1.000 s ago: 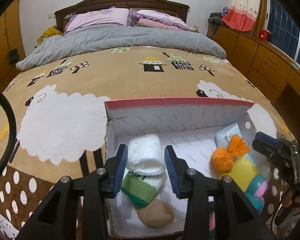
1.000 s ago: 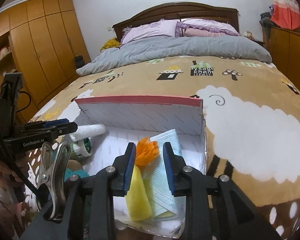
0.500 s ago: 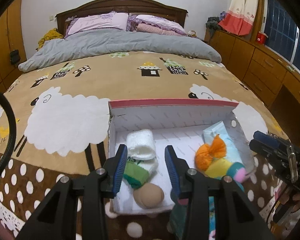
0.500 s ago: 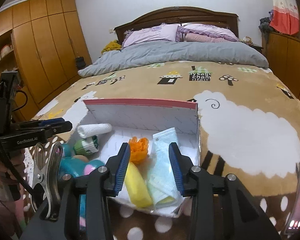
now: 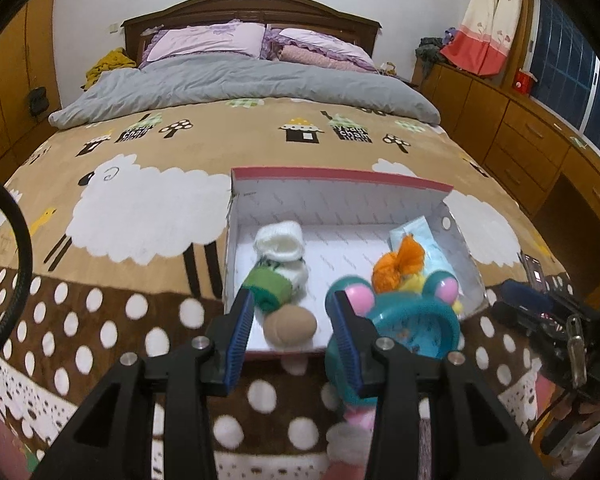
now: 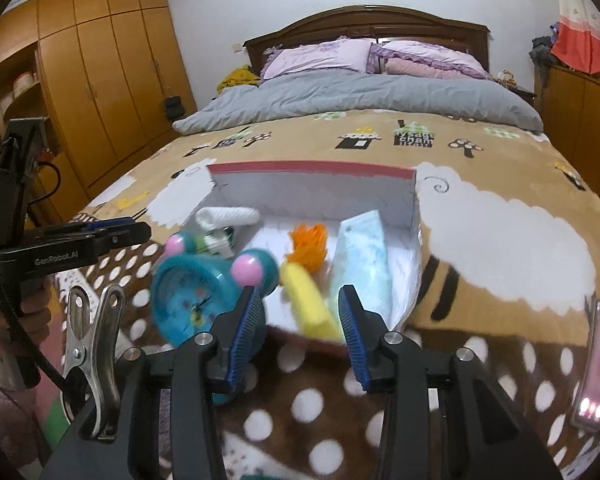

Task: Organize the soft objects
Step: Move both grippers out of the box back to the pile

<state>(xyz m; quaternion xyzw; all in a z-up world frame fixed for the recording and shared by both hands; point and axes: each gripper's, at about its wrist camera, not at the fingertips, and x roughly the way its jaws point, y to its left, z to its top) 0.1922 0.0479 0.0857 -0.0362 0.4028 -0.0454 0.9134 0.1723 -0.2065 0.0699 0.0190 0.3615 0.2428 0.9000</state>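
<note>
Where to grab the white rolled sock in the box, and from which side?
Take the white rolled sock across its middle, coming from above. It lies on its side along the box's back wall, its long sides clear; the green-cuffed sock sits just in front, so a low frontal approach is probably blocked.

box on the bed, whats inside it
In the box: white sock roll, green sock, tan sock, orange-yellow item, face mask. The alarm clock hides the near right corner.

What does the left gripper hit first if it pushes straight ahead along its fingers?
Probably the tan rolled sock, at the near edge of the box, between the open left gripper fingers; depth is uncertain.
</note>
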